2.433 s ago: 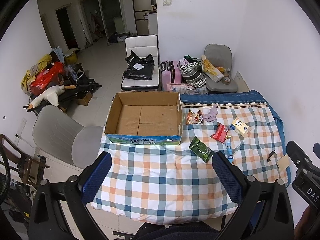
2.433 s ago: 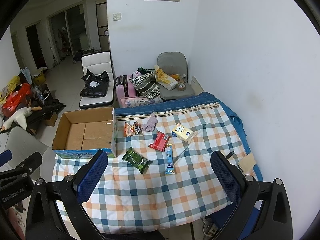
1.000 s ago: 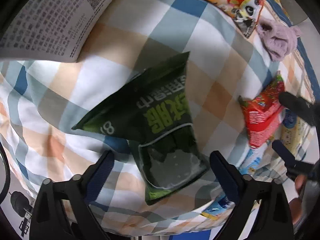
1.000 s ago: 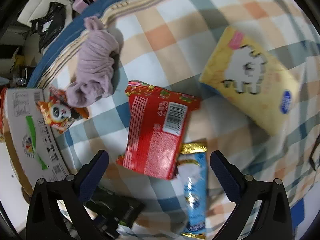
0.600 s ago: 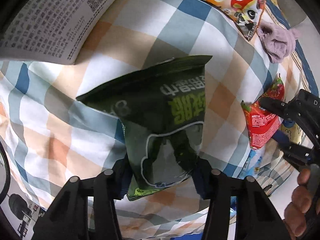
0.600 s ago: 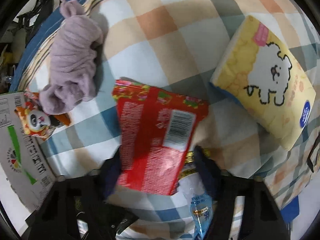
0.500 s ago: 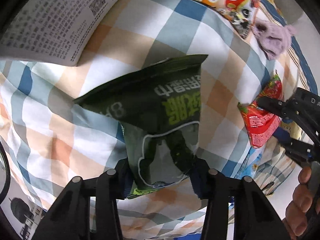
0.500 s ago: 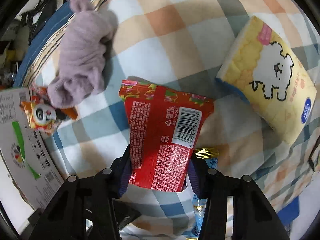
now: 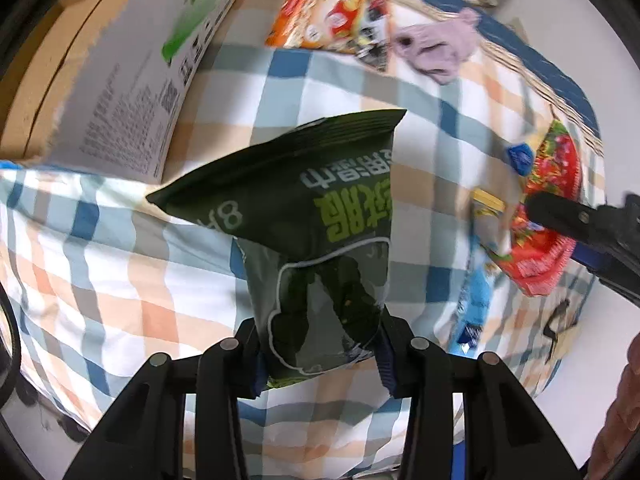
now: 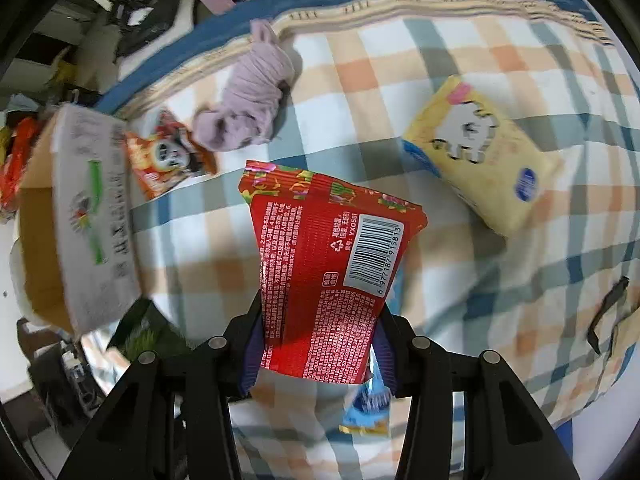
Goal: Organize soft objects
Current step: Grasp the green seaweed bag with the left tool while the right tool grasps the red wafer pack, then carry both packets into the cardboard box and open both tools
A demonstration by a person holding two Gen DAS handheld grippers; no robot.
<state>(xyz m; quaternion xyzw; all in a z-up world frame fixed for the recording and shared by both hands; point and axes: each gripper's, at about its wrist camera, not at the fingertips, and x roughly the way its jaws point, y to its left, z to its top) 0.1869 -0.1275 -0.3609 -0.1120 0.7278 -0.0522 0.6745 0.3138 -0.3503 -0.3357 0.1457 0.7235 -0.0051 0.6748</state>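
Two glossy snack packets are held, one per gripper, above a soft quilted checked blanket in blue, orange, grey and white. Left gripper — fingers closed on the lower end of a dark green packet, a crinkled foil pouch with a flat sealed top edge, a clear window outlined in white, lime-green and white characters seen upside down, and a pale "8". Right gripper — fingers closed on the lower end of a red packet, shiny film with a floral printed band along the top seal, dense small white print, a recycling mark and a white barcode panel reading 6 977187 915813. Lying on the blanket: a yellow pillow-shaped pack with a white fluffy cartoon animal and a blue round badge, right of the red packet; a bunched lilac knitted cloth, ribbed and soft, near the blanket's blue border; an orange packet printed with a panda face, flat, just beside the box; a blue-and-gold sachet partly hidden under the red packet. An open corrugated cardboard box stands at the left, its white outer wall carrying a green stripe and blocks of print too blurred to read.
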